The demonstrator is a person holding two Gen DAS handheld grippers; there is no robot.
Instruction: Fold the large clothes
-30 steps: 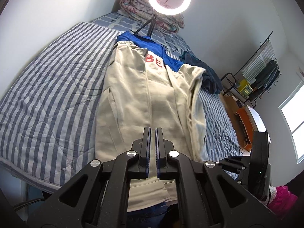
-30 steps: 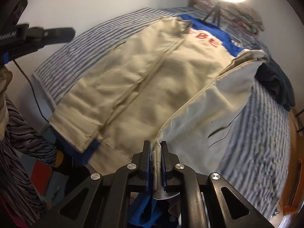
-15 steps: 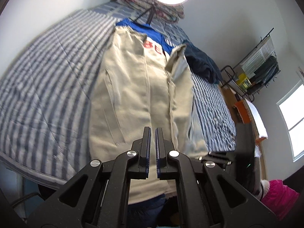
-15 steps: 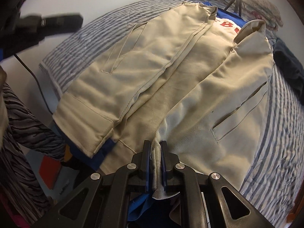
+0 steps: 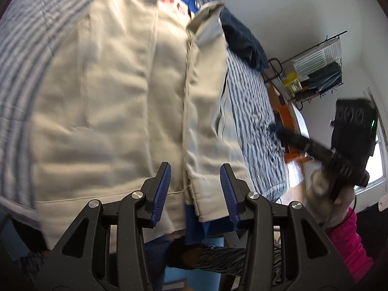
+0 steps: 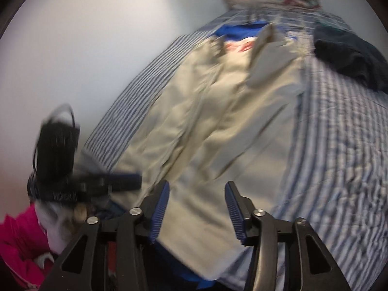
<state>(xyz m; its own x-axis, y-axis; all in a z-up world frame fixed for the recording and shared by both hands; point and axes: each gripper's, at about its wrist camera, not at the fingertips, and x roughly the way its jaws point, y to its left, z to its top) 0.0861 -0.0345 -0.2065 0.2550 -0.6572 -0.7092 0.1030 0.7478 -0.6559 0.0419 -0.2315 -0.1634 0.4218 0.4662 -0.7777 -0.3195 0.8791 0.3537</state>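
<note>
dark garment [image 5: 242,41] beside jacket [image 5: 116,92] on bed [image 5: 252,111]

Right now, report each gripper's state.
Left gripper: opening, holding nothing, above the beige jacket.
Right gripper: opening, holding nothing.

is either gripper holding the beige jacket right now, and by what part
Neither. The left gripper and right gripper both have jaws opening, pads clear of the beige jacket, which lies on the striped bed.
</note>
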